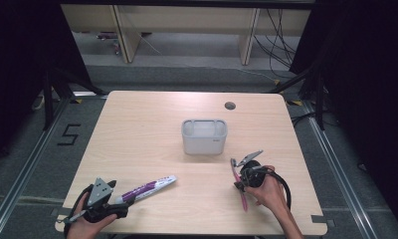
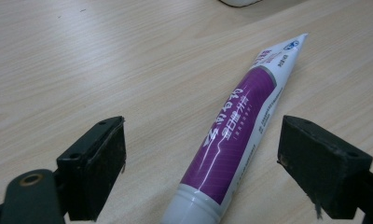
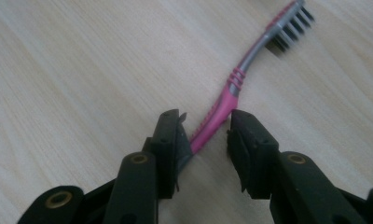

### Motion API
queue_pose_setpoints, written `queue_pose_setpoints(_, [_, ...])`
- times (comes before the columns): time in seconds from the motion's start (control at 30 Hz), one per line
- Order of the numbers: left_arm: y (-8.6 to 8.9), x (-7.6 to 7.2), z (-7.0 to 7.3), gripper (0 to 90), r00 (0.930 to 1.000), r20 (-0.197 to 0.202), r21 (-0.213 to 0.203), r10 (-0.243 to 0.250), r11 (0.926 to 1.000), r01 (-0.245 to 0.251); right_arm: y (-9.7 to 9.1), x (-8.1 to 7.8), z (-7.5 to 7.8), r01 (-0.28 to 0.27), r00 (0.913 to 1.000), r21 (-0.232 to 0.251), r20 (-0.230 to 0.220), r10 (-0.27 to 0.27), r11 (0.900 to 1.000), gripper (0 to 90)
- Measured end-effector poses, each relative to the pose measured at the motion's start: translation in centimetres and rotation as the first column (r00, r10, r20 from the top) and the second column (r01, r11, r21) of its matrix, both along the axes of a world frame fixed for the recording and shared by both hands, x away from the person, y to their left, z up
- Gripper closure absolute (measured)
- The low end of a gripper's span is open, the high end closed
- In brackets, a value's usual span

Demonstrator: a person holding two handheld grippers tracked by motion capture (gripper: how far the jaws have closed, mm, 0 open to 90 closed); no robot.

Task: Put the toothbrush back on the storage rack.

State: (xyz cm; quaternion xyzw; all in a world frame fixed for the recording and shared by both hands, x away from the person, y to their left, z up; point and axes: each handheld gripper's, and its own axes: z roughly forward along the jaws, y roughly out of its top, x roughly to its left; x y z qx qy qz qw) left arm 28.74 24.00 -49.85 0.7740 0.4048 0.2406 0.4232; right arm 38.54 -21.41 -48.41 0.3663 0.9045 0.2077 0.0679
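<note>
Pink toothbrush [image 3: 222, 112] is lying flat on the wooden table [image 1: 137, 129], near its right front part, well apart from the white holder [image 1: 204, 136] standing mid-table. Handle is showing pink with ribbed grip, three pink rings where it is turning into a grey neck, dark bristles at the head, head pointing away from the right gripper [image 3: 205, 122] in the right gripper view. No readable brand on the brush.

Right gripper is sitting low over the handle with the jaws narrowed around it; one pad is looking like it is touching the handle, the other is standing just beside it with a small gap, so not clamping yet. In the high view the right gripper [image 1: 239, 172] is hovering over the brush [image 1: 243, 196], the person's hand wrapping the gripper body.

Toothpaste tube [image 2: 240, 126] is lying on the table at front left, purple body with white ends, white Chinese lettering running along it plus small print, too blurred to read; a small blue logo near the crimped end. Left gripper [image 2: 201, 154] is standing wide, released, tube's cap end lying between the jaws, pads well off it. High view is showing the tube [image 1: 147, 188] angled toward the holder, left gripper [image 1: 121, 198] at its near end.

A black "5" [image 1: 69, 134] is marked on the floor left of the table.
</note>
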Motion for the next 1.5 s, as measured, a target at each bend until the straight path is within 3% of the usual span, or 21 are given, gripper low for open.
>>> queue_pose_setpoints(0.07, [0.0, 0.0, 0.0, 14.9, 1.0000, -0.003, 0.006, 0.002, 1.0000, -0.002, 0.1, -0.1, 0.1, 0.020, 0.9997, -0.019, -0.012, -0.020, 0.9996, 68.1])
queue_pose_setpoints(0.13, [0.0, 0.0, 0.0, 14.9, 1.0000, -0.003, 0.008, -0.002, 1.0000, 0.002, 0.1, 0.0, 0.1, -0.028, 0.9996, -0.031, -0.005, 0.028, 0.9991, 72.0])
queue_pose_setpoints(0.33, [0.0, 0.0, 0.0, 14.9, 1.0000, -0.004, 0.007, 0.001, 1.0000, -0.001, 0.3, 0.1, 0.3, -0.064, 0.9976, -0.060, -0.032, 0.062, 0.9962, 78.8])
queue_pose_setpoints(0.37, [0.0, 0.0, 0.0, 14.9, 1.0000, -0.003, 0.008, 0.003, 1.0000, -0.003, 0.5, 0.0, 0.4, -0.059, 0.9966, -0.071, -0.061, 0.055, 0.9957, 80.5])
queue_pose_setpoints(0.4, [0.0, 0.0, 0.0, 14.9, 1.0000, -0.005, 0.009, 0.003, 1.0000, -0.003, 0.5, 0.2, 0.4, -0.087, 0.9951, -0.081, -0.056, 0.082, 0.9930, 81.5])
queue_pose_setpoints(0.5, [0.0, 0.0, 0.0, 14.9, 1.0000, -0.004, 0.011, -0.002, 0.9999, 0.002, 0.7, 0.1, 0.5, -0.083, 0.9942, -0.102, -0.077, 0.075, 0.9914, 82.0])
queue_pose_setpoints(0.63, [-0.1, 0.0, -0.1, 14.9, 1.0000, -0.006, 0.011, -0.002, 0.9999, 0.002, 1.1, 0.4, 0.7, -0.129, 0.9895, -0.154, -0.085, 0.117, 0.9797, 82.3])
queue_pose_setpoints(0.73, [-0.1, 0.0, 0.0, 14.9, 1.0000, -0.004, 0.012, -0.003, 0.9999, 0.003, 1.5, 0.7, 0.9, -0.180, 0.9822, -0.214, -0.094, 0.163, 0.9601, 82.3])
queue_pose_setpoints(0.87, [0.0, -0.1, 0.0, 14.9, 0.9999, -0.006, 0.019, 0.009, 0.9998, -0.008, 2.0, 0.7, 0.9, -0.175, 0.9811, -0.236, -0.123, 0.150, 0.9559, 82.4])
queue_pose_setpoints(1.03, [-0.1, -0.1, 0.0, 15.0, 1.0000, -0.002, 0.014, 0.008, 0.9999, -0.008, 2.2, 0.6, 1.0, -0.228, 0.9711, -0.276, -0.135, 0.197, 0.9339, 83.2])
queue_pose_setpoints(1.1, [-0.1, -0.2, 0.0, 14.9, 0.9999, -0.008, 0.015, 0.014, 0.9998, -0.014, 2.3, 0.3, 1.0, -0.206, 0.9759, -0.291, -0.130, 0.175, 0.9343, 83.5])
queue_pose_setpoints(1.13, [-0.1, -0.1, 0.0, 14.9, 1.0000, -0.003, 0.013, 0.008, 0.9999, -0.008, 2.2, 0.3, 0.9, -0.213, 0.9760, -0.288, -0.108, 0.189, 0.9336, 83.6])
queue_pose_setpoints(1.2, [-0.1, -0.2, 0.0, 15.0, 0.9999, -0.007, 0.013, 0.014, 0.9998, -0.014, 2.1, 0.3, 1.3, -0.216, 0.9754, -0.305, -0.112, 0.190, 0.9275, 83.7])
queue_pose_setpoints(1.23, [-0.1, -0.1, 0.0, 15.0, 0.9999, -0.004, 0.013, 0.013, 0.9998, -0.013, 2.0, 0.2, 1.5, -0.205, 0.9782, -0.303, -0.095, 0.184, 0.9307, 83.8])
queue_pose_setpoints(1.27, [0.0, -0.1, 0.1, 15.0, 0.9999, -0.005, 0.021, 0.014, 0.9997, -0.014, 1.9, 0.2, 1.7, -0.221, 0.9750, -0.289, -0.090, 0.203, 0.9314, 83.8])
queue_pose_setpoints(1.3, [0.0, -0.1, 0.0, 15.0, 1.0000, 0.000, 0.014, 0.010, 0.9998, -0.010, 1.8, 0.1, 2.0, -0.200, 0.9794, -0.270, -0.081, 0.185, 0.9418, 83.8])
queue_pose_setpoints(1.4, [-0.1, -0.2, 0.0, 15.0, 0.9998, -0.005, 0.007, 0.021, 0.9998, -0.021, 1.3, -0.2, 2.8, -0.201, 0.9795, -0.246, -0.034, 0.199, 0.9483, 83.8])
queue_pose_setpoints(1.5, [-0.1, -0.2, 0.0, 15.0, 0.9998, -0.001, 0.009, 0.020, 0.9998, -0.020, 0.9, -0.4, 3.7, -0.173, 0.9844, -0.206, -0.002, 0.176, 0.9632, 83.8])
